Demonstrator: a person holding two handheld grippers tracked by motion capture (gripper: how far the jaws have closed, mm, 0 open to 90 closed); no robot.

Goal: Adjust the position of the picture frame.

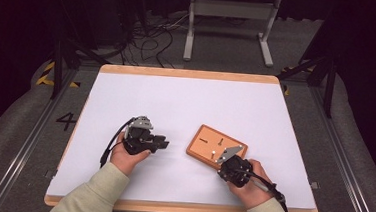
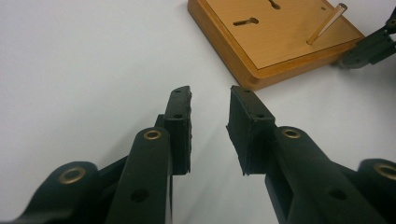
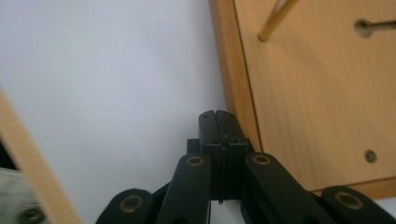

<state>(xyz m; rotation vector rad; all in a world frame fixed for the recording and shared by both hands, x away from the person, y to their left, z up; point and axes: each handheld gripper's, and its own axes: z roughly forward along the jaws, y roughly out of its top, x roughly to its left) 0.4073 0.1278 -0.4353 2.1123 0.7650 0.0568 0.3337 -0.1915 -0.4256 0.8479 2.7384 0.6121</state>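
- We see the left gripper (image 1: 161, 144) just left of the wooden board (image 1: 208, 140), jaws spread over bare table (image 1: 186, 101).
- The board's peg (image 2: 327, 23) is cut off at its top.
- The right gripper (image 3: 218, 114), jaws pressed together, meets the board's near edge; contact unclear.

The board (image 1: 216, 146) lies on the surface (image 1: 186, 101), toward four o'clock from its middle. A peg (image 2: 326, 23) stands tilted on the board, with two slots at its eleven o'clock in the left gripper view. The left tongs (image 1: 162, 144) sit at the board's nine o'clock, apart from it. The right tongs (image 1: 224, 164) meet the board's near edge at six o'clock.
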